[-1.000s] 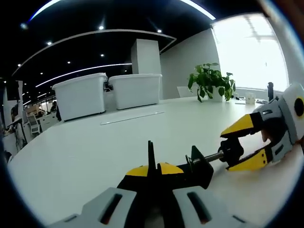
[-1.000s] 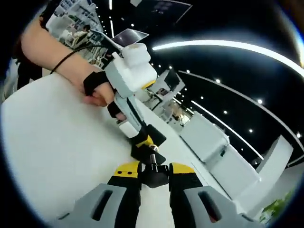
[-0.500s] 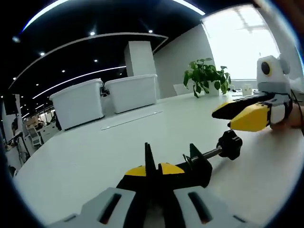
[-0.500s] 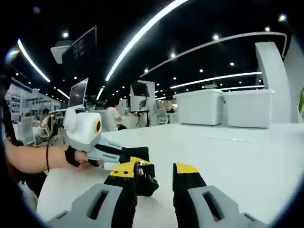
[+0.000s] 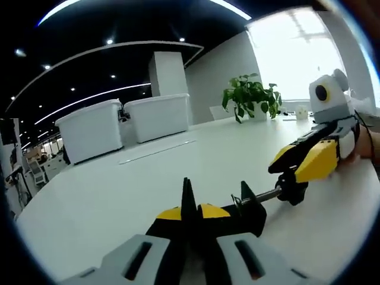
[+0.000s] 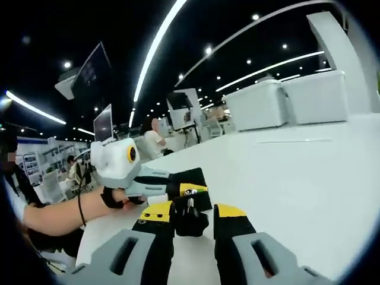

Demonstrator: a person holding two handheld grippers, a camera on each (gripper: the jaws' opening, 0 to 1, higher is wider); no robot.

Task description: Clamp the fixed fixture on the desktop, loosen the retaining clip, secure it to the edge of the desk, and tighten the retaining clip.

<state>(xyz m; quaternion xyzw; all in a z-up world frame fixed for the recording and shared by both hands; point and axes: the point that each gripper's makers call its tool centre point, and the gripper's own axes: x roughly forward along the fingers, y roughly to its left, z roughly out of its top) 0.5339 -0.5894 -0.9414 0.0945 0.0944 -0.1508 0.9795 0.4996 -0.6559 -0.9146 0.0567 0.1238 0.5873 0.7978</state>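
Observation:
A black screw clamp [image 5: 249,209] lies low over the white desk [image 5: 119,196]. My left gripper [image 5: 193,212] is shut on its frame, with a thin black plate [image 5: 187,193] standing up between the yellow tips. The clamp's screw rod runs right to a black knob [image 5: 291,190]. My right gripper [image 5: 291,172] comes in from the right with a jaw on each side of that knob. In the right gripper view the knob [image 6: 191,222] sits between my right gripper [image 6: 193,212] jaws, with a thin gap on one side. Behind it a person's hand holds the left gripper [image 6: 191,193].
Two white bins [image 5: 89,130] [image 5: 157,116] stand at the desk's far side, with a potted plant [image 5: 249,98] to their right. A thin strip [image 5: 157,151] lies on the desk. The desk's rounded edge [image 5: 27,205] runs down the left. Monitors [image 6: 104,122] and people stand beyond.
My right gripper, which had drawn back off the knob half a second ago, has come down around it again. The left gripper still holds the clamp in place.

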